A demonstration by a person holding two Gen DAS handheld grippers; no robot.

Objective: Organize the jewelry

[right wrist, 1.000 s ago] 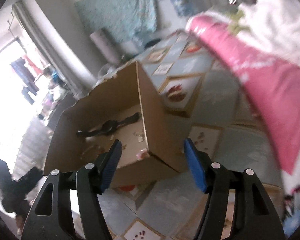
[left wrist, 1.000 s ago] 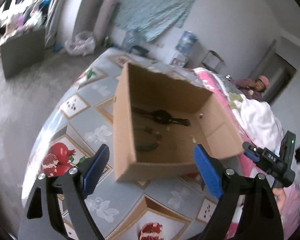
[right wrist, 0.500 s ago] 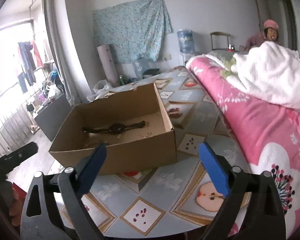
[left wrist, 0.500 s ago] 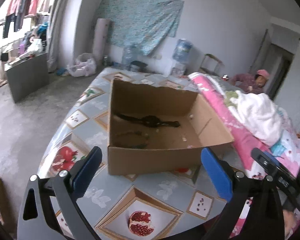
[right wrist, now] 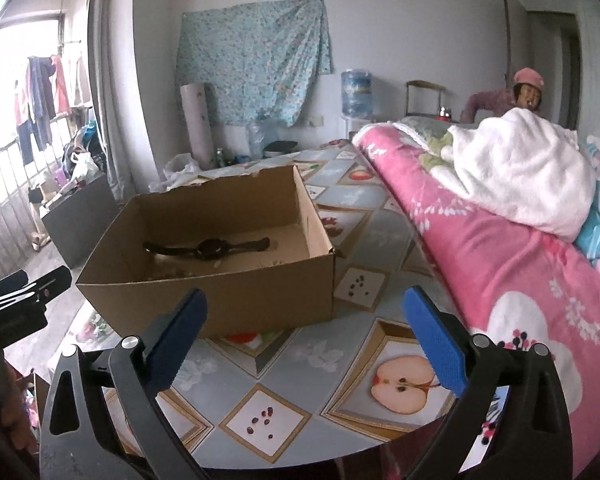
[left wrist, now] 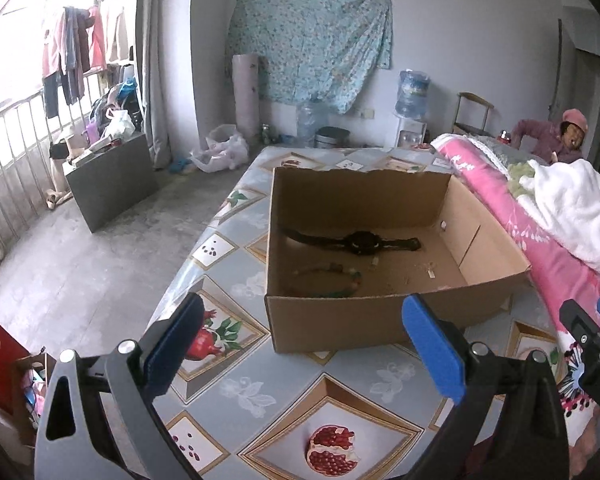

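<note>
Both tongs spread and empty, jewelry lying in the box.

Left tongs (left wrist: 300,344) and right tongs (right wrist: 304,342) hover wide apart, the right just finishing its spread, short of the cardboard box (left wrist: 364,328) on the fruit-print bed cover (left wrist: 260,392). Inside it lie the black watch (left wrist: 360,242) and beaded bracelet (left wrist: 332,280), likely gathered there for keeping together; nothing gripped.
</note>
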